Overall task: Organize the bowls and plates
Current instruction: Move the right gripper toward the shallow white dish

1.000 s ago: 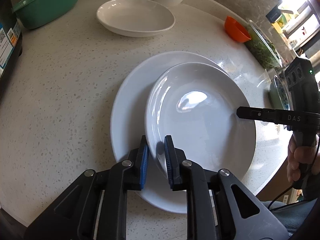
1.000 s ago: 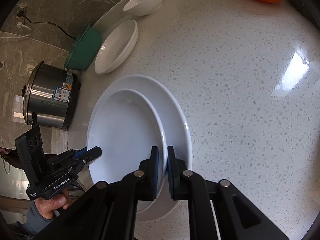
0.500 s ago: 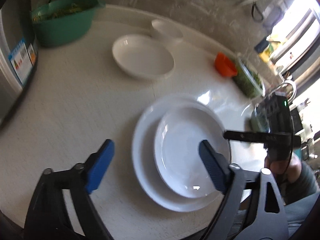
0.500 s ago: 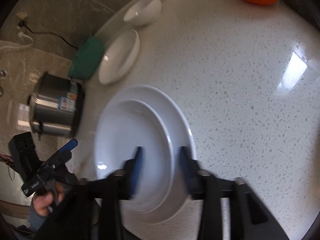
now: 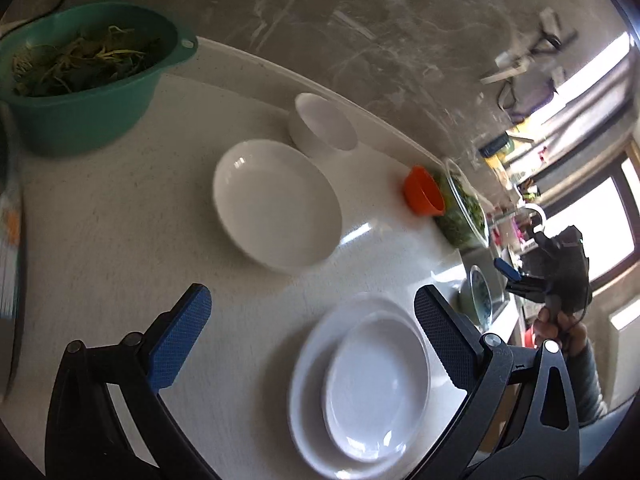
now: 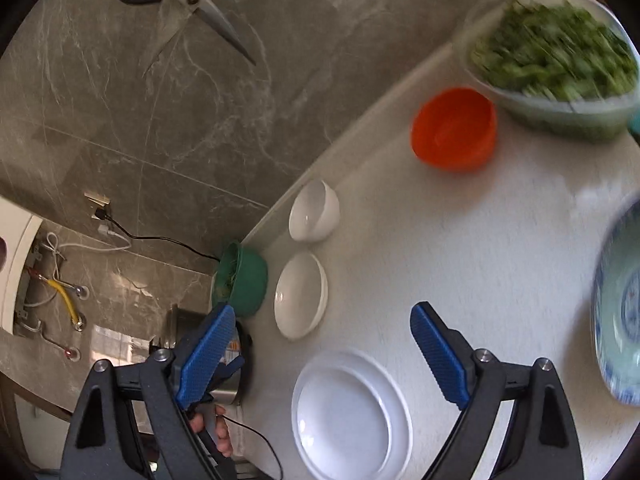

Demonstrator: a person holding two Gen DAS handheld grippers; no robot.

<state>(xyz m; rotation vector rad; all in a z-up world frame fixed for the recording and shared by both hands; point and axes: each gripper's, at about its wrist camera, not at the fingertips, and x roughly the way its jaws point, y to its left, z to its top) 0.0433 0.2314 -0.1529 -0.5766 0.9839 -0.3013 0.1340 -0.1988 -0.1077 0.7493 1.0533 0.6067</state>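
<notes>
A small white plate [image 5: 376,384] [image 6: 344,416] lies stacked on a larger white plate [image 5: 308,400] [image 6: 400,400] near the counter's front edge. Both grippers have let go of it and hang above the counter. The jaws of my left gripper [image 5: 310,300] are opening, with nothing between them. My right gripper [image 6: 322,312] is likewise opening and empty. Farther back sit a shallow white dish [image 5: 276,204] [image 6: 300,294] and a small white bowl [image 5: 324,128] [image 6: 314,216] by the wall.
An orange bowl [image 6: 454,128] and a glass bowl of greens [image 6: 552,64] stand at the back right. A blue-patterned bowl [image 6: 620,312] is at the right edge. A green basin of greens [image 5: 88,76] sits back left. Scissors [image 6: 192,4] hang on the wall.
Both grippers were shut on the small plate's rim; they have opened wide, let it go and pulled up and back. The plate stays on the large one.
</notes>
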